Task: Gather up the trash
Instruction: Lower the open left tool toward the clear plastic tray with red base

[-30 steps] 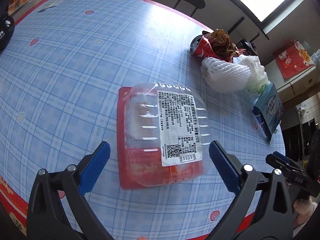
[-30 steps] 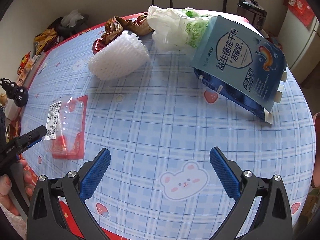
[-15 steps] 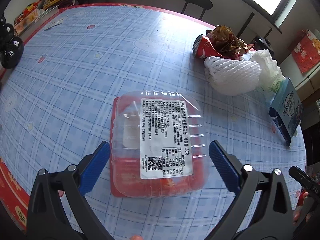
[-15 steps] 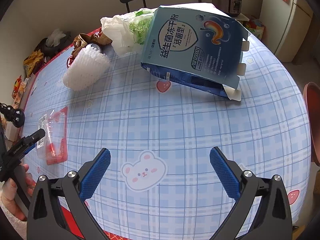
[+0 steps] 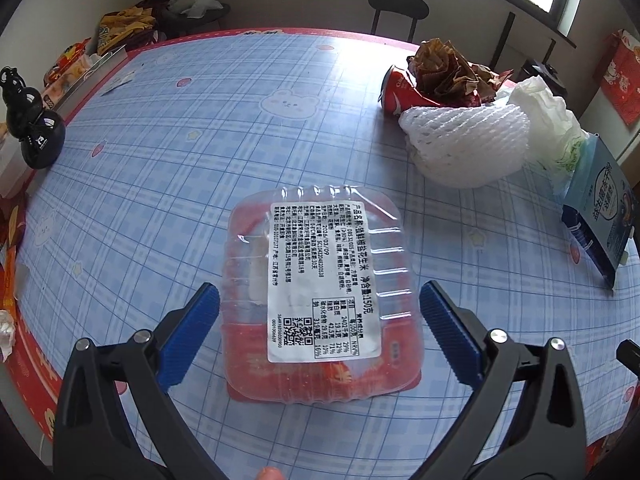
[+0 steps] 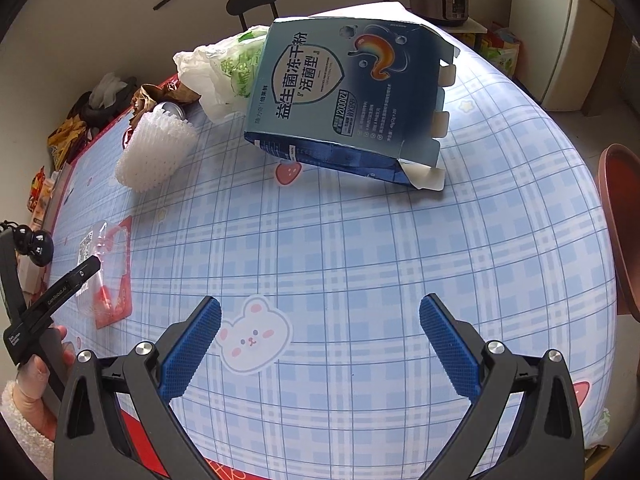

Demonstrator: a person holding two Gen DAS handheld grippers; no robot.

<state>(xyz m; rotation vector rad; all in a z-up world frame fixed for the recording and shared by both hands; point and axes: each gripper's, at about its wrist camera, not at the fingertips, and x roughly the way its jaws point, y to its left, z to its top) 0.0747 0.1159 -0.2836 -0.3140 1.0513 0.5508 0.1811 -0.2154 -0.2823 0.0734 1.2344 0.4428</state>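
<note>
A clear plastic clamshell box with a white label and red insert lies flat on the blue checked tablecloth. My left gripper is open, its blue pads on either side of the box's near half without touching it. In the right wrist view the same box shows small at the left edge. My right gripper is open over bare cloth near a bear print, holding nothing. A torn blue carton lies beyond it.
Further trash sits at the table's far side: white foam fruit net, red soda can, crumpled brown paper, white plastic bag. A black gourd ornament stands at the left edge. A dark red chair is on the right.
My left gripper has swung round and come in over the clamshell box, which now sits between its pads. My right gripper has turned right and neared the blue carton.
</note>
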